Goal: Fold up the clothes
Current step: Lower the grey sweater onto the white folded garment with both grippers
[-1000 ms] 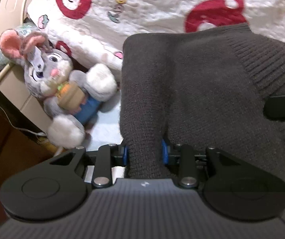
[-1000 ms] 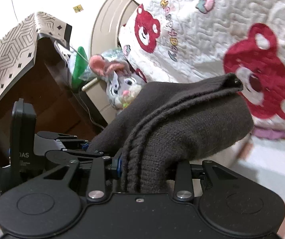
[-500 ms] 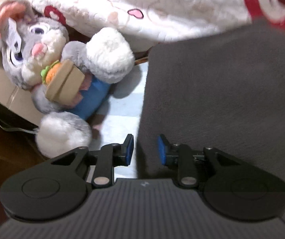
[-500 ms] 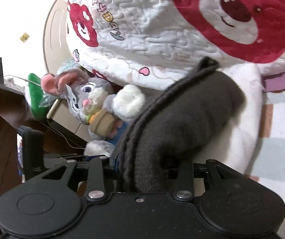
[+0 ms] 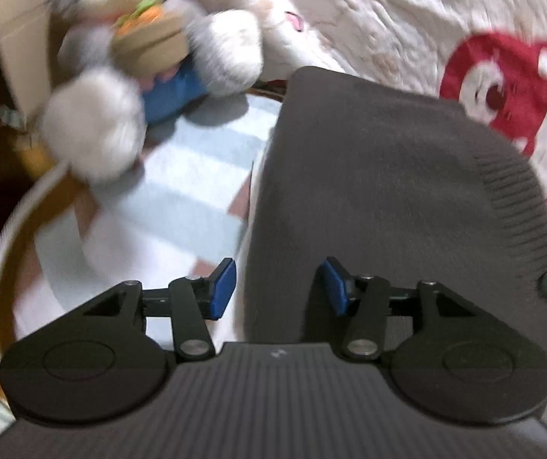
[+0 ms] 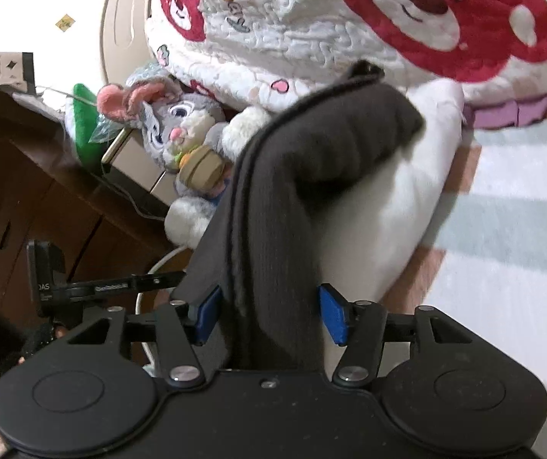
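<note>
Left wrist view — step: The left hand-held gripper (image 5: pixel 279 287) stood wide open, its blue pads (image 5: pixel 222 288) clear of the cloth on both sides and holding nothing. I judged this the release at the end of a fold, with the dark sweater (image 5: pixel 396 199) laid down.
Left wrist view — sweater's place: It lay just ahead of the open pads, its left edge running between them, spread over the striped bedsheet (image 5: pixel 174 176). The plush rabbit (image 5: pixel 151 57) sat beyond the sweater's far left corner; the bear-print quilt (image 5: pixel 464 38) lay behind the sweater's far edge.
Left wrist view — materials: The sweater was a fine charcoal knit, soft and limp, with a ribbed band curving down its right side. The picture was motion-blurred, so finer stitch detail could not be told.
Right wrist view — grip: The right hand-held gripper (image 6: pixel 267 315) was also spread; the sweater's bunched edge passed between the pads (image 6: pixel 332 313). Whether either pad touched the knit I could not tell.
Right wrist view — sweater's shape: From the gripper the sweater (image 6: pixel 292 199) rose as a thick doubled fold with a corded seam along it, draped over a white pillow (image 6: pixel 388 206).
Next move — judgement: Both grippers would need to back off without dragging the knit, then smooth or take up the next edge.
</note>
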Demonstrator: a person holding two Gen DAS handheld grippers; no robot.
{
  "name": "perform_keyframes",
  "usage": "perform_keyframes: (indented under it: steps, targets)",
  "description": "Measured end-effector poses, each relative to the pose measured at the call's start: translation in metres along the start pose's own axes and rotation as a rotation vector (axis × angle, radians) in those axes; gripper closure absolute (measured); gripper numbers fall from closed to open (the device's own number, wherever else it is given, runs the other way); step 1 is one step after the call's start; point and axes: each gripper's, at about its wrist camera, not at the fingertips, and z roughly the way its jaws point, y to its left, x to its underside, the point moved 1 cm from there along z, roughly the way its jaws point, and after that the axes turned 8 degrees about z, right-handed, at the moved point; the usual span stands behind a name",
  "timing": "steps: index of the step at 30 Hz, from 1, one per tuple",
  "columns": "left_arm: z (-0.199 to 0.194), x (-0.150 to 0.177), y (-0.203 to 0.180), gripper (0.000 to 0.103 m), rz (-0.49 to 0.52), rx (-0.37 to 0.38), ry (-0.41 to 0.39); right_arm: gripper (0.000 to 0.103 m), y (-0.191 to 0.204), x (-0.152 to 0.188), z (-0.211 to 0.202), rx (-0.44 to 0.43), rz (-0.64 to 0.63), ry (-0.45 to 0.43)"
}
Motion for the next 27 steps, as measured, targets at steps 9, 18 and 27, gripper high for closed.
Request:
perform_keyframes:
  steps: [9, 18, 27]
  targets:
    - [-0.004, 0.036, 0.030, 0.043, -0.230, 0.099, -0.047, 0.041, 0.009, 0.016, 0.007, 0.071, -0.068, 0.021]
    - [0.019, 0.046, 0.011, 0.036, -0.190, 0.159, 0.024, 0.037, 0.011, 0.026, 0.017, 0.094, -0.043, 0.026]
    - [-0.013, -0.009, -0.013, 0.056, -0.152, -0.033, 0.064, 0.066, 0.018, 0.022, 0.015, -0.163, 0.176, 0.076]
